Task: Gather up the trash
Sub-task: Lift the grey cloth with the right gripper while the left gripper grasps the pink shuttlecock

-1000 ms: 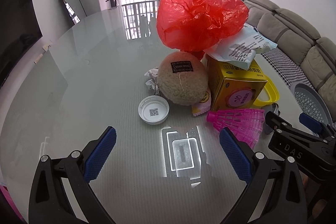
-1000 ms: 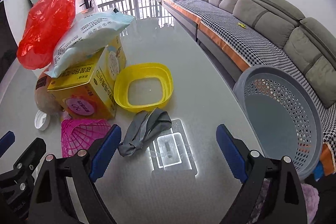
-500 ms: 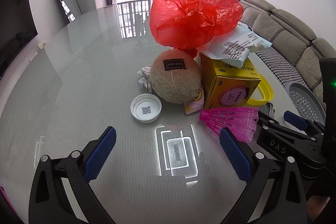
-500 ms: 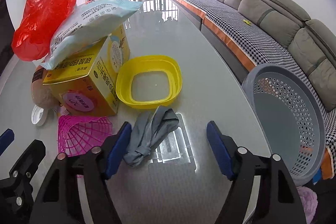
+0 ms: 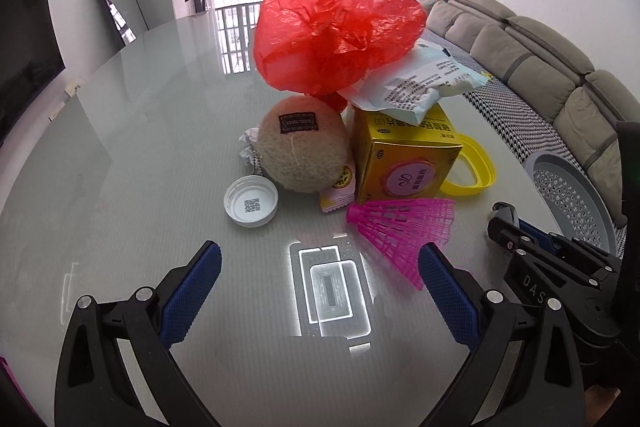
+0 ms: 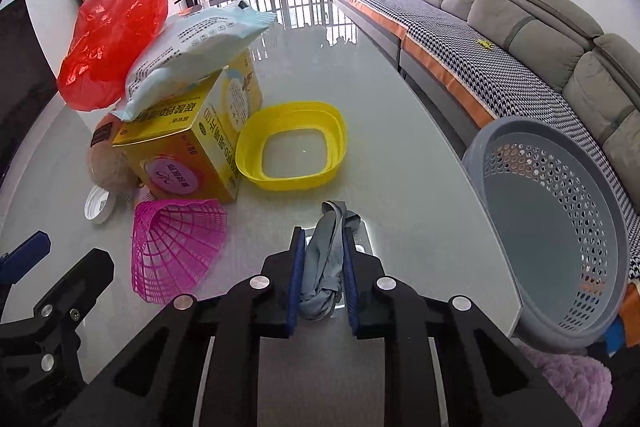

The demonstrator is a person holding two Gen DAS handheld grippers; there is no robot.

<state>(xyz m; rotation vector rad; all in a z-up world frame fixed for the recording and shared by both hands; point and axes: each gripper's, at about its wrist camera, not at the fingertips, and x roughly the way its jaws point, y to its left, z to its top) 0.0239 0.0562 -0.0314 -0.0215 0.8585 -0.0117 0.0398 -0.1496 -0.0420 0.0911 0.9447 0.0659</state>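
My right gripper (image 6: 322, 251) is shut on a crumpled grey cloth (image 6: 325, 259) lying on the glass table (image 6: 392, 155). A grey perforated basket (image 6: 556, 223) stands just off the table's right edge. My left gripper (image 5: 320, 267) is open and empty above the table, short of a trash pile: a white cap (image 5: 251, 201), a pink shuttlecock (image 5: 400, 227), a beige plush ball (image 5: 302, 149), a yellow box (image 5: 404, 157), a white packet (image 5: 416, 87), a red plastic bag (image 5: 336, 31). The right gripper's body shows at the right of the left wrist view.
A yellow bowl (image 6: 292, 147) sits beside the yellow box. A crumpled paper (image 5: 249, 143) and a small pink sachet (image 5: 336, 197) lie by the plush ball. A grey sofa (image 6: 520, 27) runs along the right wall. A purple fluffy item (image 6: 568, 383) lies below the basket.
My right gripper moved forward over the grey cloth and closed on it. My left gripper stayed open and shifted only slightly relative to the pile.
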